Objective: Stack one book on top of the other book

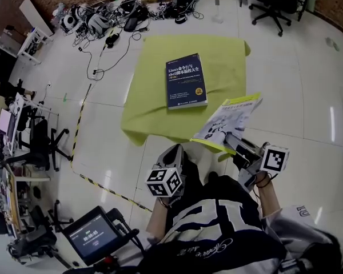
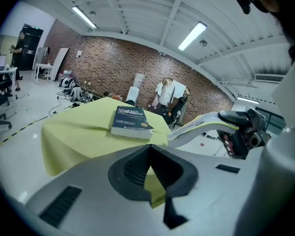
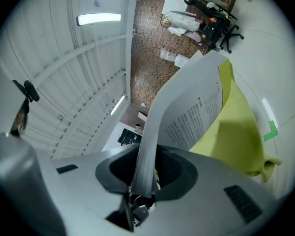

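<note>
A dark blue book (image 1: 186, 81) lies flat on the table under a yellow-green cloth (image 1: 151, 116); in the left gripper view the blue book (image 2: 130, 122) is ahead on the cloth. My right gripper (image 1: 235, 144) is shut on the near edge of a white and yellow book (image 1: 230, 119), held tilted in the air off the table's near right corner. In the right gripper view this book (image 3: 187, 117) rises out of the right gripper (image 3: 145, 176), pages bending. My left gripper (image 1: 177, 151) hangs before the table's near edge; the left gripper (image 2: 150, 149) has its jaws together, nothing in them.
Cables and gear (image 1: 103, 21) lie on the white floor at the far left, office chairs (image 1: 274, 1) at the far right. Hazard tape (image 1: 80, 124) runs along the floor on the left. A small screen (image 1: 94, 233) stands near the person's left side.
</note>
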Demonstrator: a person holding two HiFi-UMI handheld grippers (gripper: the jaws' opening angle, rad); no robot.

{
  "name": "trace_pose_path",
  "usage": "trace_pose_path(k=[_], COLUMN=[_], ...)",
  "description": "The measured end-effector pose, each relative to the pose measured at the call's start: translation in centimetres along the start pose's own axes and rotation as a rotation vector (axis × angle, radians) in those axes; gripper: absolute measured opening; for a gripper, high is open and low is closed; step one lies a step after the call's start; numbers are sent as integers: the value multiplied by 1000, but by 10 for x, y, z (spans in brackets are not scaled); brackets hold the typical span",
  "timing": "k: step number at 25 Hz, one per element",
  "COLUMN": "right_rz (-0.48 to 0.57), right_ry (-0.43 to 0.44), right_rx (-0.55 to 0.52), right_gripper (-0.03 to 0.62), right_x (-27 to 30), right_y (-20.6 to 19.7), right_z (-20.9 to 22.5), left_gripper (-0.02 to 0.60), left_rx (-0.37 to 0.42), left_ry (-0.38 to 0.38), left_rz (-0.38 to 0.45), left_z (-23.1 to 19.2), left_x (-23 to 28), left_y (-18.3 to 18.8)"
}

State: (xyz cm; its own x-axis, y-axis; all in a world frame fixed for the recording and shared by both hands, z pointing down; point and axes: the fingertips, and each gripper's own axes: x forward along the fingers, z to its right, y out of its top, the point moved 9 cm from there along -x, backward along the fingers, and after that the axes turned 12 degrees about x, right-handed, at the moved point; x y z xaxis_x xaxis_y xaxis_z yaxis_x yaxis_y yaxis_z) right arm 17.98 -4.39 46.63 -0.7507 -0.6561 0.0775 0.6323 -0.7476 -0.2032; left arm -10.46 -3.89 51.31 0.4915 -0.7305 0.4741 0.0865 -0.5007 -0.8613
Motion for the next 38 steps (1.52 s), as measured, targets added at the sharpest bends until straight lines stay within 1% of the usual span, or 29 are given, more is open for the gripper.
trace_pose_path(k=[5, 8, 10, 13, 15, 17, 20, 22, 24, 26, 27, 29, 30, 34, 36, 38], right_rz=[-52, -116, -156, -187, -201, -215, -249, -262, -259, -239, -219, -167, -150, -139, -132, -134], right_ry=[54, 88, 95, 90, 112, 106, 26, -41, -141, -273, -320, -368, -391, -550, -597, -635], right_rx=[-74, -122, -139, -115, -95, -61, 2, 15, 19, 24, 39, 85, 91, 7, -4, -19], right_gripper=[81, 81, 81, 83, 83, 83, 83, 80, 74, 69, 69, 69, 71, 113, 118, 141], right_x=[64, 109, 143, 199, 239, 268, 283, 286, 284, 278, 275, 269, 267, 261, 260, 259], right_y=[39, 55, 63, 71, 75, 75, 67, 63, 62, 66, 69, 76, 78, 74, 70, 68], right_z=[-36, -50, -53, -48, -43, -28, 4, 23, 43, 65, 74, 90, 96, 112, 114, 110], left_gripper=[5, 5, 5, 5, 5, 5, 5, 5, 5, 5, 5, 5, 5, 5, 5, 5], left_rx=[1, 0, 9, 13, 1, -6, -10, -13, -16, -21, -23, -22, -18, -2, 7, 14], left_ry=[1, -2, -3, 1, 4, 4, 0, -6, -13, -23, -30, -46, -54, -86, -102, -112], left_rz=[12, 20, 27, 39, 44, 42, 36, 31, 27, 26, 24, 19, 16, 8, 7, 6], left_z=[-49, -78, -101, -138, -163, -181, -196, -208, -221, -231, -235, -238, -237, -227, -221, -217], left_x=[22, 30, 36, 44, 49, 52, 56, 60, 65, 72, 76, 84, 88, 97, 98, 99], left_y=[31, 45, 57, 77, 88, 92, 90, 91, 93, 96, 98, 101, 101, 100, 101, 104])
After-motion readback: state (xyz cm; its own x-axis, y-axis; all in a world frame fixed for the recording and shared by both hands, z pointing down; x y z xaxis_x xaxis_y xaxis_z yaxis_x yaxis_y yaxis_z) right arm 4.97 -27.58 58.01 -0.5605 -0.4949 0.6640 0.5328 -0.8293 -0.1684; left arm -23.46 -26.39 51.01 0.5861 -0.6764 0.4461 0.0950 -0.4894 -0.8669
